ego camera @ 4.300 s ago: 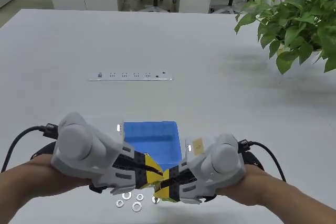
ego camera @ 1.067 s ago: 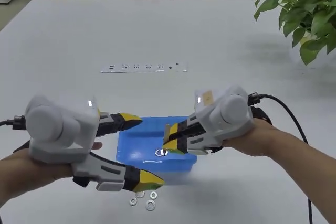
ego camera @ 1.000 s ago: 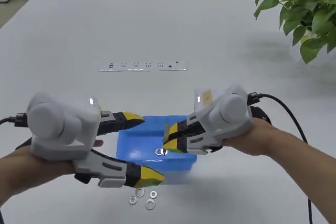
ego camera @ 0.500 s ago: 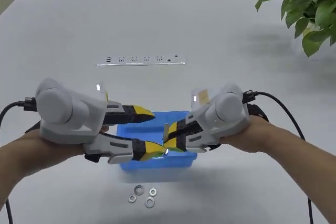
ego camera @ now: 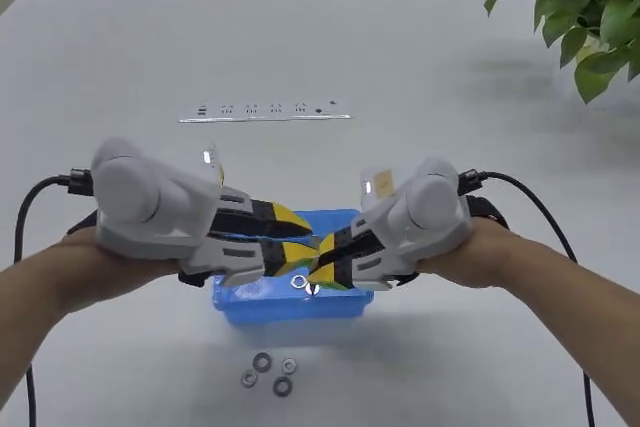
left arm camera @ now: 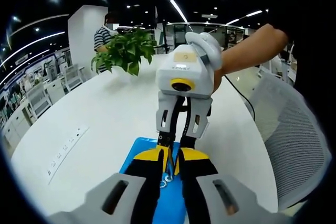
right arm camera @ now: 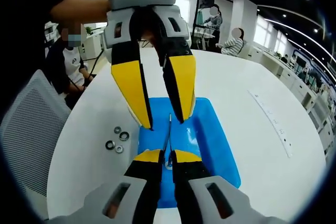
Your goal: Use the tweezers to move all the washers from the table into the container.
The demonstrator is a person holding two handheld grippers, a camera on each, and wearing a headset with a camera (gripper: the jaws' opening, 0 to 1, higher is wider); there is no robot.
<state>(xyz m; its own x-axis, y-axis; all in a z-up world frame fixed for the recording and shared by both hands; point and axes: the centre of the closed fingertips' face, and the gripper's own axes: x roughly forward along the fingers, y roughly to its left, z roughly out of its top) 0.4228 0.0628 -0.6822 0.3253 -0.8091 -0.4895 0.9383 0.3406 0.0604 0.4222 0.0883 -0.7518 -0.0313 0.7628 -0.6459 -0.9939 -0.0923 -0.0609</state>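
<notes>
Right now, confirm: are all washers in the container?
No, four washers lie on the table, outside the container.

The right gripper pinches the tweezers between its nearly closed jaws, above the blue container. The left gripper reaches over the container from its far side, jaws apart, flanking the tweezers' far end. A few washers lie clustered on the white table just beside the container.
</notes>
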